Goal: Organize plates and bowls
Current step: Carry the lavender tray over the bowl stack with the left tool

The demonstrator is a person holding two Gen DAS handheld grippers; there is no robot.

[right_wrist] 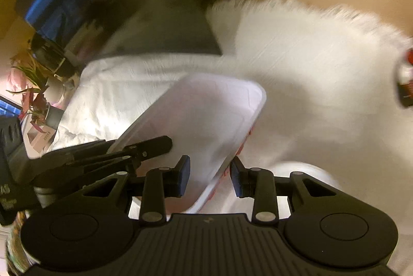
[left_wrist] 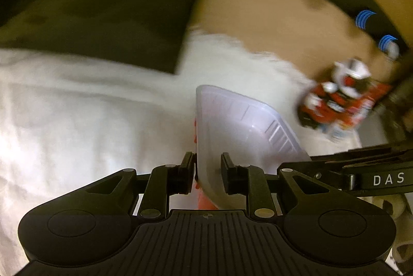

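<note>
Both tools are clenched on the translucent tray: left tool on one rim, right tool opposite, carrying the tray tilted above the white rug.

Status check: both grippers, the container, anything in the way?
Left gripper and right gripper both clamped on the translucent container, one on each side. Container tilted above the white fluffy rug. Red-and-white toy off to the side, path looks clear.
</note>
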